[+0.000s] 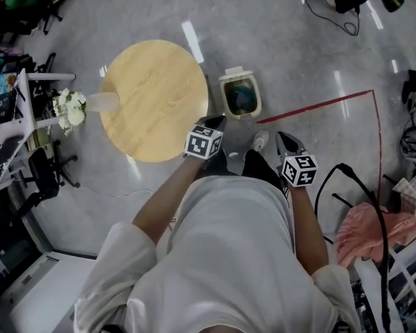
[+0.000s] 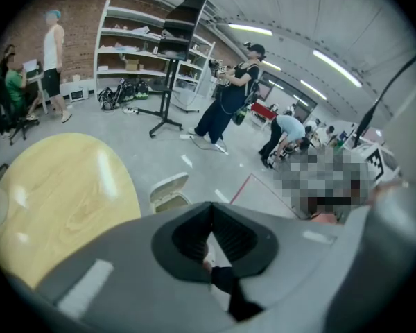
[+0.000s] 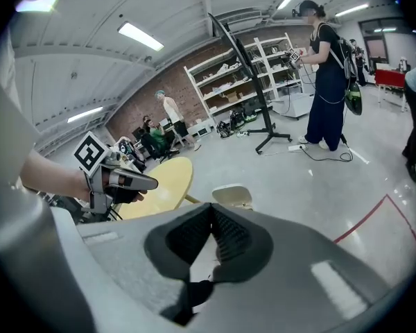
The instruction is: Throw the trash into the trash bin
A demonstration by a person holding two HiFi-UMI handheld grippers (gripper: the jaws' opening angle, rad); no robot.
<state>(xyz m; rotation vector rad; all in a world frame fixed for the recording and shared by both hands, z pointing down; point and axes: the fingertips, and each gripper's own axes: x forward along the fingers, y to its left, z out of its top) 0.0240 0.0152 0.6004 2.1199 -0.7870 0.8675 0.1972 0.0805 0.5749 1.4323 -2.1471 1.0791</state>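
Kept both shut on nothing: left gripper (image 1: 215, 121), right gripper (image 1: 284, 139). Spotted the bin (image 1: 225, 100) ahead of and below both jaws, lid up, bluish stuff (image 1: 243, 97) inside.

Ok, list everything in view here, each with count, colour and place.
Round table: one, light wood, floor left of centre.
Trash bin: one, beige, lid open, beside the table's right edge.
Flowers: one bunch, white, at the table's left edge.
Tape line: one, red, floor right of the bin.
Cloth: one, pink, lower right.
Shelving: two units, white, along the brick wall.
Bystanders: several, across the room.
Left hand-held gripper: one, black, shut and empty, by the table's lower right edge.
Right hand-held gripper: one, black, shut and empty, right of the left one.
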